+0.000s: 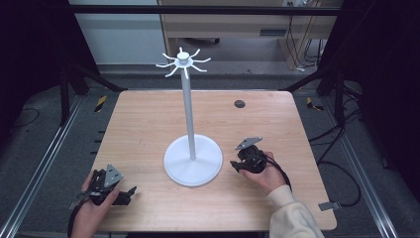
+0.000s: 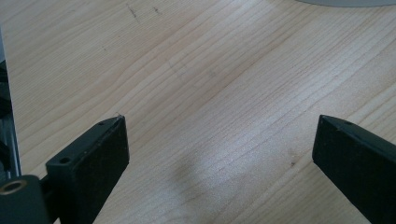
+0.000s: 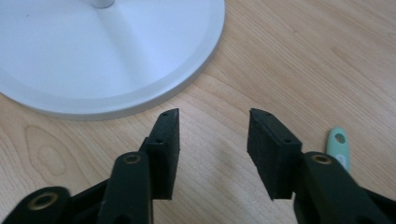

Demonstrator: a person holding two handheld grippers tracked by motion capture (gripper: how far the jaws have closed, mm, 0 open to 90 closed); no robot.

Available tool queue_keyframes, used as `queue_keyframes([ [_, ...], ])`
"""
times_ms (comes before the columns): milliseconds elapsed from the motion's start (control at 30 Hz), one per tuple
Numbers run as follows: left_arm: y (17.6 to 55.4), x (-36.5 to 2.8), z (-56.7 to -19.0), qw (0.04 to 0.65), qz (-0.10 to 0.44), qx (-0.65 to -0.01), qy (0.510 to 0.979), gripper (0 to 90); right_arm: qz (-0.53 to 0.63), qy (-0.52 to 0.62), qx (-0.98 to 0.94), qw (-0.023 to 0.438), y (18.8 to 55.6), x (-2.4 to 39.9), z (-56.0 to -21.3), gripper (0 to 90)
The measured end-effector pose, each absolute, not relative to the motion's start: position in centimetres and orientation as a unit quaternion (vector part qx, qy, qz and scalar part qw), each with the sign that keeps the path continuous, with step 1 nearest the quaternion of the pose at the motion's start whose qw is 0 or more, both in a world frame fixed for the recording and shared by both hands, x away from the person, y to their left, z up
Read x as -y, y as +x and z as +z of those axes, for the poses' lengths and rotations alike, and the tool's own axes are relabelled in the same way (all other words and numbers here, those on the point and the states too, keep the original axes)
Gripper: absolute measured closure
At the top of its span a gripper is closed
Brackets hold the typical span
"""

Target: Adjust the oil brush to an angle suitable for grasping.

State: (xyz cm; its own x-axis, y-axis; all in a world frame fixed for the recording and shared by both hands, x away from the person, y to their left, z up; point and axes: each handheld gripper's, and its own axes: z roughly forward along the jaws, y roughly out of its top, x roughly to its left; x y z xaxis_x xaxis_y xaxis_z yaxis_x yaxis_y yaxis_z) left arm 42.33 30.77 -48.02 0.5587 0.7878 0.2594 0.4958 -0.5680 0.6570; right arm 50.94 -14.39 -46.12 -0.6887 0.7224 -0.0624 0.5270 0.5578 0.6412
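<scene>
Beside white stand (image 1: 192,159), right tongs (image 3: 212,122) agape, empty.

Overall light: we see the wooden table (image 1: 148,124) evenly lit from above, while the surroundings fall dark.
Shadows: we find only a soft, faint shadow between the jaws in both gripper views.
Glare: we note a mild sheen on the white stand base (image 3: 93,60), with no harsh highlights.
Focus: we see crisp wood grain in the gripper views; the nearest jaw parts blur.
High view: we find it softer and grainier, its corners nearly black.
</scene>
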Motion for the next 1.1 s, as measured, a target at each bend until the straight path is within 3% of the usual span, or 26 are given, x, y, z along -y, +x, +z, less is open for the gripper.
queue_keyframes([
  [200,42.3,-30.8,-48.0,0.266,0.274,-0.381,0.842,3.4,0.3,0.358,-0.87,0.159,51.0,14.5,-46.1,72.0],
  [700,42.3,-30.7,-48.0,0.266,0.273,-0.38,0.843,3.6,0.292,0.429,-0.835,0.183,52.2,17.0,-45.6,90.0],
  [1100,42.3,-30.6,-48.1,0.262,0.274,-0.377,0.845,3.7,0.277,0.463,-0.819,0.193,54.0,18.2,-46.5,90.0],
])
